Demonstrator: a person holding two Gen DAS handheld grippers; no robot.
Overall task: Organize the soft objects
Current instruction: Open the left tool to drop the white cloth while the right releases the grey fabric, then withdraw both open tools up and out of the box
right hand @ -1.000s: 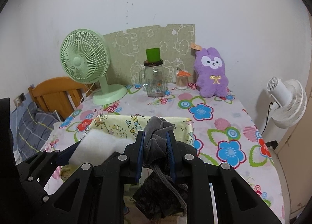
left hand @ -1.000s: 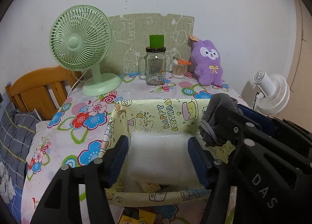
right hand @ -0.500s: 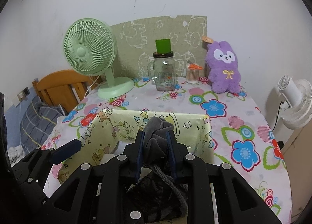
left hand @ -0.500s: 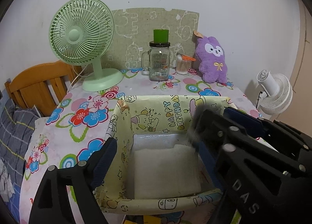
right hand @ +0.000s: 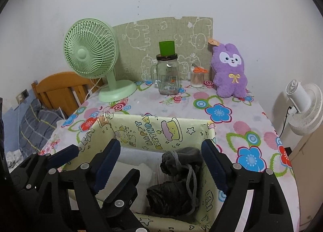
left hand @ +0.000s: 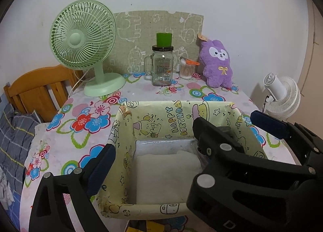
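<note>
1. Jaws of both grippers are opening and press on nothing: the right gripper (right hand: pixel 161 163) stands over the dark grey bundle (right hand: pixel 177 173), and the left gripper (left hand: pixel 155 161) stands over the white pad (left hand: pixel 167 175).
2. Both soft items lie inside the yellow box (left hand: pixel 157 119) at the near edge of the worktop (right hand: pixel 232 102), pad on the left, bundle on the right.
3. Step in hand, as judged: release into the box.
4. One soft item is left out: the purple plush toy (right hand: pixel 230 74) at the far right corner.
5. Next move, as judged: lift either gripper clear of the box walls, reach over, and grasp the toy.
</note>
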